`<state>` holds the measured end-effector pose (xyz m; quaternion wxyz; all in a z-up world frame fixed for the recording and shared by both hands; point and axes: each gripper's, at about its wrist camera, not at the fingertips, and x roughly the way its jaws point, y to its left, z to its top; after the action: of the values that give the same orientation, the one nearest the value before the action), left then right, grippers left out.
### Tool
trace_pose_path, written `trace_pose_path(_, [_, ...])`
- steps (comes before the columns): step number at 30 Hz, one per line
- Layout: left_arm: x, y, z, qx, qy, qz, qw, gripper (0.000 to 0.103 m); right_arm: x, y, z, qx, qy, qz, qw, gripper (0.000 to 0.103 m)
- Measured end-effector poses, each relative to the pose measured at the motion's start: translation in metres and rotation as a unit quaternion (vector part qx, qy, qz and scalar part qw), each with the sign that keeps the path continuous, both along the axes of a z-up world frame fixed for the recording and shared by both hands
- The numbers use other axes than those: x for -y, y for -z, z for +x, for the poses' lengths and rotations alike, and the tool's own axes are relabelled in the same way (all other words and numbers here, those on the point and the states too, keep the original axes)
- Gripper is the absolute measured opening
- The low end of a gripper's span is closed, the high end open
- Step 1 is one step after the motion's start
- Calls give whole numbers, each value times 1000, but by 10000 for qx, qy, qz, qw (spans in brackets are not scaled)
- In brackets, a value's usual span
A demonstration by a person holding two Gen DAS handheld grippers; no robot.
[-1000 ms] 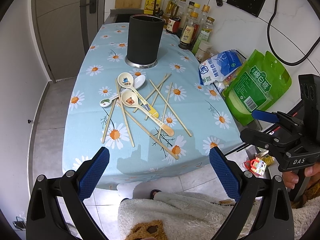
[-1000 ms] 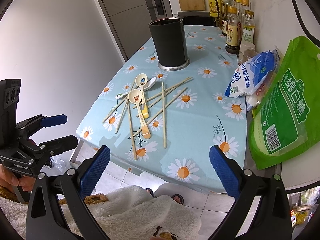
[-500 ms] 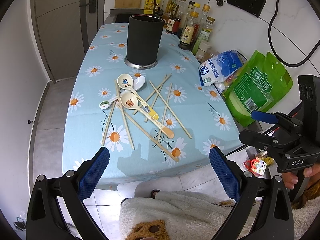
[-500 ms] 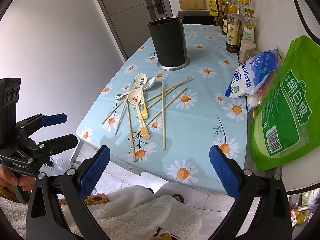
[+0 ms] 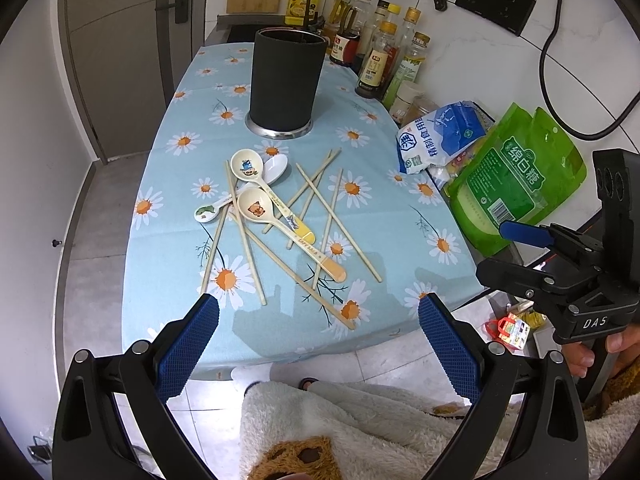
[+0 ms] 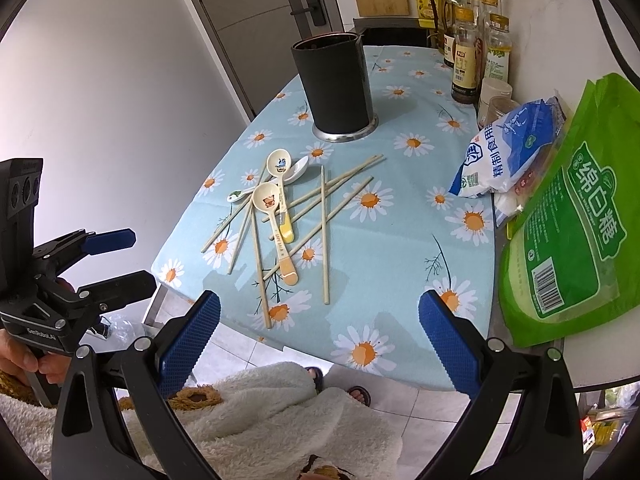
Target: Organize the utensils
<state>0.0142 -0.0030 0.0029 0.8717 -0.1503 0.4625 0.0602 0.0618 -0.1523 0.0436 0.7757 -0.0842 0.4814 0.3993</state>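
Grippers, left (image 5: 318, 338) and right (image 6: 319, 336), both gape empty short of the table edge, so I judge the light, slick chopsticks (image 5: 337, 216) and brittle-looking spoons (image 5: 256, 211), heaped at 12 o'clock before the black holder (image 5: 286, 82), best pinched mid-shaft.

Only the viewpoints have drifted, and only slightly. In the left wrist view the black holder (image 5: 286, 80) now sits a touch further left than a second ago. The spoons (image 5: 255, 210) and chopsticks (image 5: 338, 216) lie a little lower in frame, and the near edge of the desk (image 5: 172, 264) has crept up a little. The green bag (image 5: 516, 184) on the right has slid slightly down, so the left tongs (image 5: 316, 320) have shifted a little against the desk. The right wrist view shows the same small drift: holder and bag a shade further left, spoons a shade lower, which puts a like shift on the right tongs (image 6: 318, 320).
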Motion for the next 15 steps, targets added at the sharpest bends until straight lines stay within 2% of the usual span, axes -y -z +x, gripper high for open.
trace_pose_path(7, [-14,4,5,-98,25,-154,9998,97,-11,4,8,-152,18,-21,9999,97])
trace_pose_path(15, [-45,20,27,-104,49,-526,9985,96,-41,21,29,-454,-130,-185,9987,76])
